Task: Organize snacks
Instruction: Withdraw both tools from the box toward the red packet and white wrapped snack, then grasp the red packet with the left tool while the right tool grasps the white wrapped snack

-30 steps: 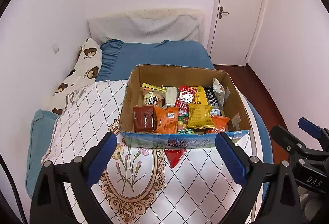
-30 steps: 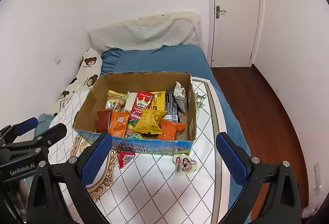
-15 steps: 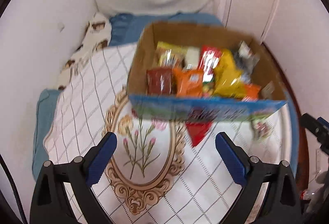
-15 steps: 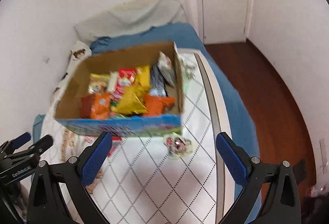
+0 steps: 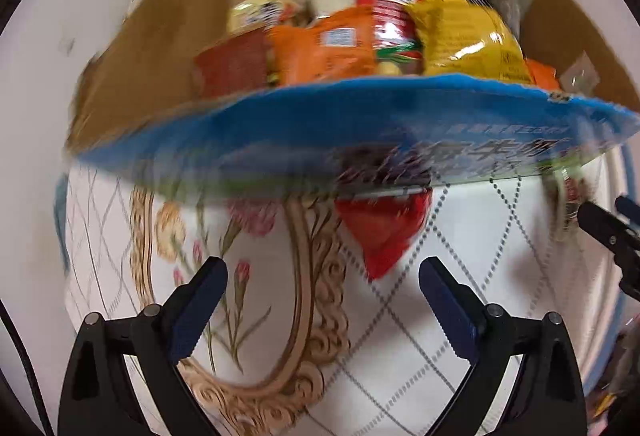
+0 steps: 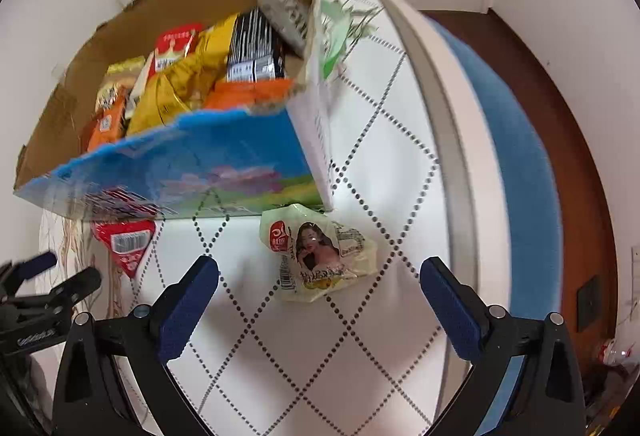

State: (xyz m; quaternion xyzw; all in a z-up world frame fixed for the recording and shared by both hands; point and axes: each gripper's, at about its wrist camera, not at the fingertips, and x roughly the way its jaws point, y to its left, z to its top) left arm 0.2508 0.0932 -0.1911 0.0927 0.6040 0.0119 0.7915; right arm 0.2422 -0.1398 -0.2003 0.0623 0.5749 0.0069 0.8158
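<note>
My left gripper [image 5: 322, 286] and right gripper [image 6: 320, 284] gape wide, empty. Left view: red packet [image 5: 380, 232] under the box [image 5: 360, 124]. Only the right view shows clearly the pale packet [image 6: 320, 254] on the bed's blanket [image 6: 380, 140], touching the box's near corner.

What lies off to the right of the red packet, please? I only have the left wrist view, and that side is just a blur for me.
Observer: A pale crumpled snack packet printed with a woman's portrait lies on the quilt, just in front of the box's right corner.
Operator: Thank you. Is the right gripper near it?
Observer: The right gripper is open, and the packet sits just ahead of the gap between its fingers, untouched.
Operator: Could you read anything on the red packet?
Observer: The red packet shows a white barcode label; its top edge is tucked under the box.
</note>
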